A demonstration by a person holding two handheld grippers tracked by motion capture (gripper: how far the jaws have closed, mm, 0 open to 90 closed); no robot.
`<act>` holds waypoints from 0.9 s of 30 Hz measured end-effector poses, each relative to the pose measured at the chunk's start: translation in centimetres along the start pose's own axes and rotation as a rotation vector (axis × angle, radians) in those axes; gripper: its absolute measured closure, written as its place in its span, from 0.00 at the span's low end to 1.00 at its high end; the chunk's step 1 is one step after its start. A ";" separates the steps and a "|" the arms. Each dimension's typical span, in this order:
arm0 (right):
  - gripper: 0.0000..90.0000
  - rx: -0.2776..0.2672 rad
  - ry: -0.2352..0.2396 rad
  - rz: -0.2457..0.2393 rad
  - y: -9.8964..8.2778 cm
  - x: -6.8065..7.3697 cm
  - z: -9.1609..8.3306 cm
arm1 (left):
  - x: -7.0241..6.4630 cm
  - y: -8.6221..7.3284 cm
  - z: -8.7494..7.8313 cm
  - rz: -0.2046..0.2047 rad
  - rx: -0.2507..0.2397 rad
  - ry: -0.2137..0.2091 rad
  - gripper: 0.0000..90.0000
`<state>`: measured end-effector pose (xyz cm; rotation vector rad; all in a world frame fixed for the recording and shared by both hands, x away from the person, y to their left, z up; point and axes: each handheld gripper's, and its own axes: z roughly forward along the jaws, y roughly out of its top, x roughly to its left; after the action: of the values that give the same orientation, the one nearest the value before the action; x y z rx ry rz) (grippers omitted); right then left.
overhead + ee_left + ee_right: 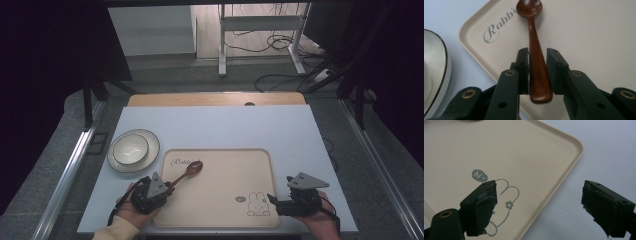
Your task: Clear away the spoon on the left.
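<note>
the left gripper (537, 61) had its jaws loosely either side of the spoon (535, 52) handle lying on the tray (586, 37), hardly pinching, so lifting could have dropped it.

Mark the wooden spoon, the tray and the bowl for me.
wooden spoon (537, 72), left gripper view, on its handle.
tray (220, 200), high view, on its bare floor.
bowl (130, 150), high view, on its inside.
</note>
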<state>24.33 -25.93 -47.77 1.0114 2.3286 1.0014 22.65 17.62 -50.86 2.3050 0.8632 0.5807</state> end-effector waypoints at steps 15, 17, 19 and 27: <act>0.15 0.001 0.001 0.000 0.0 0.0 0.0 | 0.4 -0.1 -0.4 -0.097 -0.045 0.006 0.37; 0.15 0.002 0.001 0.000 0.0 0.0 0.0 | 0.4 -0.1 -0.5 -0.101 -0.055 0.010 0.35; 0.15 0.002 0.002 0.000 0.0 0.0 0.0 | 0.5 0.0 -0.7 -0.101 -0.064 0.013 0.34; 0.15 0.000 0.000 0.000 0.0 0.0 0.0 | 0.6 0.1 -1.6 -0.122 -0.109 0.032 0.33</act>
<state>24.32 -25.94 -47.76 1.0113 2.3288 1.0008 22.19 18.61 -49.51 2.1347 0.9560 0.5971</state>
